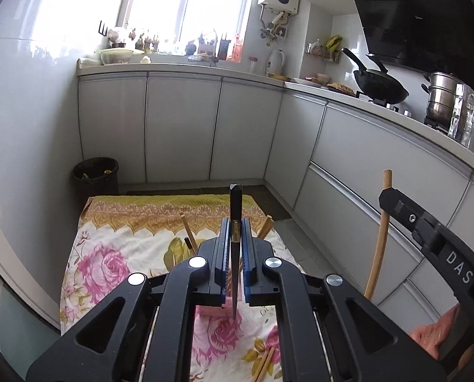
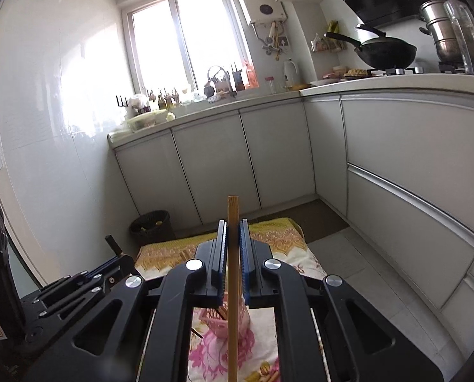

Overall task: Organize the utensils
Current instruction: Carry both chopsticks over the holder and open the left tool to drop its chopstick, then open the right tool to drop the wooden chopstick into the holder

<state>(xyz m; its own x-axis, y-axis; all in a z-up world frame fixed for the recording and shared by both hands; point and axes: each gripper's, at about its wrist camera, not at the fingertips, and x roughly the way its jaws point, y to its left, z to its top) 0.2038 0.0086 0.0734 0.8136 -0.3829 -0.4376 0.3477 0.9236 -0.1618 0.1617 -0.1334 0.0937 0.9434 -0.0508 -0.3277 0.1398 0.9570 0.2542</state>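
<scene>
My left gripper [image 1: 235, 222] is shut on a dark chopstick [image 1: 235, 203], held upright with its tip down over a pink holder [image 1: 214, 312] on the floral cloth [image 1: 109, 254]. Wooden chopsticks [image 1: 188, 232] stand in the holder behind the fingers. My right gripper [image 2: 232, 226] is shut on a light wooden chopstick [image 2: 233, 286], upright above the pink holder [image 2: 219, 324]. In the left wrist view the right gripper's body [image 1: 428, 238] and its wooden chopstick [image 1: 380, 232] show at the right. More wooden chopsticks [image 1: 265, 363] lie on the cloth.
A black waste bin [image 1: 96, 175] stands beyond the cloth by the white cabinets [image 1: 183, 127]. The counter holds a black wok [image 1: 380, 87], a steel pot [image 1: 441, 102] and a glass jug [image 1: 463, 117]. A grey tiled floor [image 2: 364, 270] lies right of the cloth.
</scene>
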